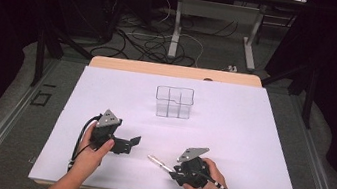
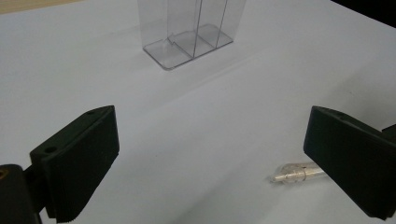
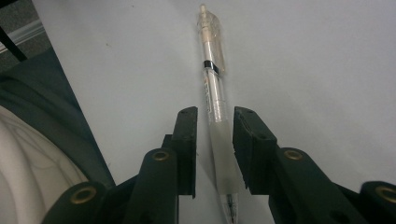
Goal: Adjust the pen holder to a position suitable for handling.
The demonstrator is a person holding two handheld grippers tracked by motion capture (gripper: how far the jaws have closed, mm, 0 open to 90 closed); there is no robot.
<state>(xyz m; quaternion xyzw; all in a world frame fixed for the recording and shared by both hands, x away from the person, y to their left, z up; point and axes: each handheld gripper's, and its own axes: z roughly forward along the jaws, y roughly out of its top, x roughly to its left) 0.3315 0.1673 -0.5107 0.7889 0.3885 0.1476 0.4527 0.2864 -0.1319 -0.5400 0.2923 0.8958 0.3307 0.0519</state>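
Two grippers over white table (image 1: 251, 137), clear pen (image 3: 215, 88) lying flat near front edge.
Right gripper (image 3: 214, 135) straddling pen barrel, narrow gaps either side, pads not pressing; left gripper (image 2: 210, 154) spread wide, empty.

Right gripper (image 3: 214, 149): seen from behind, two black jaws raised from the bottom edge, set close together.
Pen (image 3: 214, 93): clear-barrelled, laid on the white table sheet (image 3: 317, 60), its frosted grip section placed between the jaws, the clip end pointed away.
Contact: a thin gap appears to be left on each side of the barrel; pressing cannot be confirmed.
Left edge: grey floor and a pale garment are seen.
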